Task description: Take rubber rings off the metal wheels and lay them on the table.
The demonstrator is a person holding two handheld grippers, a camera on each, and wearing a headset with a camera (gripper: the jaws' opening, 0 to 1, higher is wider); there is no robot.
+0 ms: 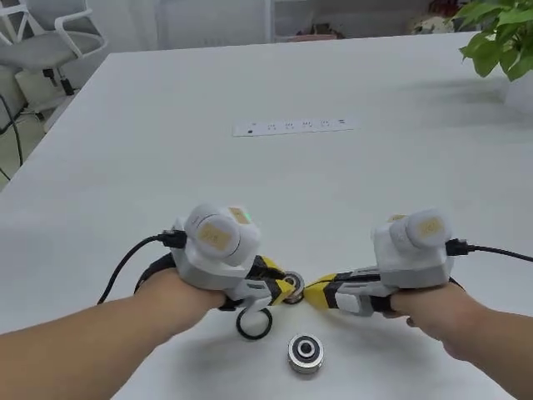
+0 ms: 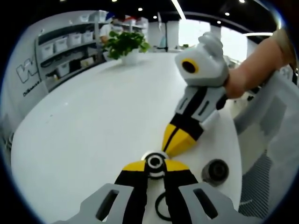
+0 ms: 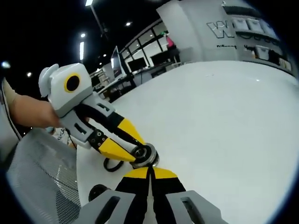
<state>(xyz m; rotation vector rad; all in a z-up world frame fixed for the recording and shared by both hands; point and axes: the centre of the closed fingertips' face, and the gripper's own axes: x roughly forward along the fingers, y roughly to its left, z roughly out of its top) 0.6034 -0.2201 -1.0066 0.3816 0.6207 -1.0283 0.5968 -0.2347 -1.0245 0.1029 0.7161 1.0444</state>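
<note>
Care is needed now: the left gripper (image 1: 286, 289) has the small wheel (image 1: 294, 292) pinched in its jaws, in the lower middle of the head view, and must grip it tight. The right gripper (image 1: 314, 293) has its jaws pressed together, with the tip touching that wheel's edge from the right. I think it should catch the rubber and pull gently. One loose ring (image 1: 254, 323) lies just below them, and a second wheel (image 1: 306, 351) lower down

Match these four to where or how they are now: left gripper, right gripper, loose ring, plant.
Things:
1. left gripper
2. right gripper
3. ring
4. plant

States:
a. lying flat on the table
b. shut, tips at the wheel
c. at the table's far right
d. clamped on the wheel

Pairs: 1-d, 2-b, 3-a, 4-c
</note>
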